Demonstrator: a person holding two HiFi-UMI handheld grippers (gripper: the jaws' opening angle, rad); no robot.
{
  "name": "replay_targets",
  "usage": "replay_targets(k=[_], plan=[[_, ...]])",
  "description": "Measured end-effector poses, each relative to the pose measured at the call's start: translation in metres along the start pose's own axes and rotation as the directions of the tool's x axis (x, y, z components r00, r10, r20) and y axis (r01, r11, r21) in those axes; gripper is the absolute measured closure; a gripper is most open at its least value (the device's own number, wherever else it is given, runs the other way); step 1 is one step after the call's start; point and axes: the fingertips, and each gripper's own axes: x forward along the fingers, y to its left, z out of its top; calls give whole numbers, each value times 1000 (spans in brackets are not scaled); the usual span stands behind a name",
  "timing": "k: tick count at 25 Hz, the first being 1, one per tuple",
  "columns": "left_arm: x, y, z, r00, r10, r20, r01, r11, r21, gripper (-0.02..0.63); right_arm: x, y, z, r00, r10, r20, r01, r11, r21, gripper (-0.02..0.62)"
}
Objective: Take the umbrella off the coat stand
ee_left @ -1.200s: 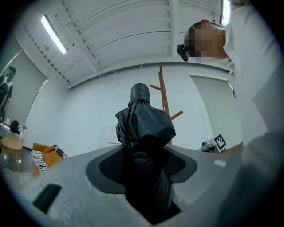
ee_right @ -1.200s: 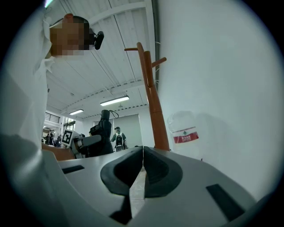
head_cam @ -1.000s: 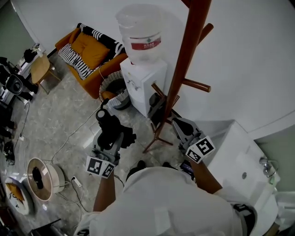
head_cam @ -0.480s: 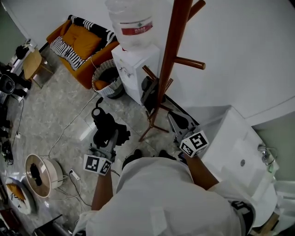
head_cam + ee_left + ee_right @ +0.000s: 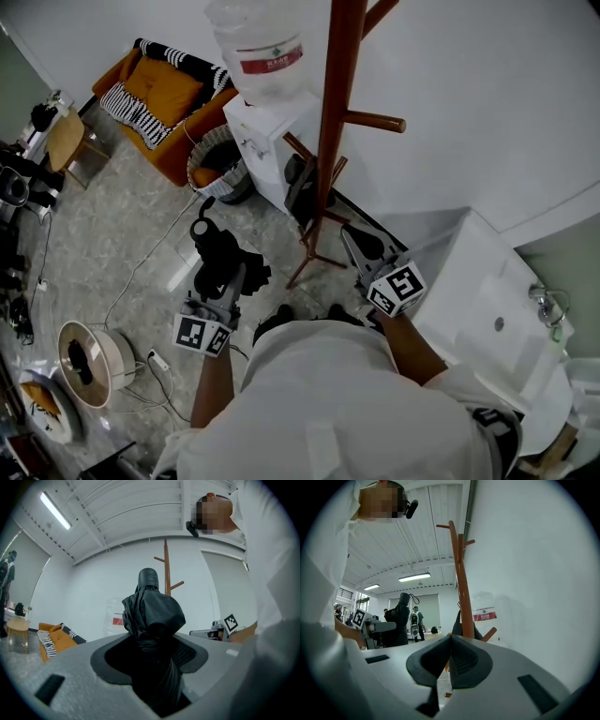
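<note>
My left gripper [image 5: 225,277] is shut on a folded black umbrella [image 5: 217,246], held away from the coat stand over the floor. In the left gripper view the bunched umbrella [image 5: 153,613] fills the jaws, its rounded end sticking out forward. The brown wooden coat stand [image 5: 333,122] rises just behind and between the two grippers, with the stand [image 5: 166,569] also straight ahead of the left gripper. My right gripper [image 5: 364,246] is near the stand's foot, shut with nothing in it; its pads [image 5: 457,656] meet, and the stand [image 5: 462,592] is beyond them.
A water dispenser [image 5: 267,66] stands left of the coat stand, with a waste basket [image 5: 214,164] and an orange sofa [image 5: 164,94] beyond. A dark bag [image 5: 300,183] hangs low on the stand. A white unit [image 5: 487,291] is at the right. Cables [image 5: 141,272] lie on the floor.
Both grippers have sunk a little, the umbrella staying in the left one. The coat stand and dispenser have slid leftward and upward in the head view.
</note>
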Motion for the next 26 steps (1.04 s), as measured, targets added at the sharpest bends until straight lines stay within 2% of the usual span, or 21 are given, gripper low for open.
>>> replay_targets(k=[4, 9, 17, 26], plan=[[-1, -2, 3, 1000, -16, 2, 16, 1000, -14, 360, -4, 2, 6, 1000, 12, 1, -12, 1000, -13, 581], [1, -2, 3, 1000, -23, 9, 23, 999, -33, 360, -10, -10, 9, 1000, -13, 5, 13, 1000, -27, 581], [14, -2, 17, 998, -44, 38, 45, 999, -22, 360, -21, -32, 17, 999, -50, 13, 51, 998, -41, 581], [26, -4, 13, 997, -67, 35, 68, 997, -35, 360, -18, -39, 19, 999, -32, 7, 33, 998, -58, 580]])
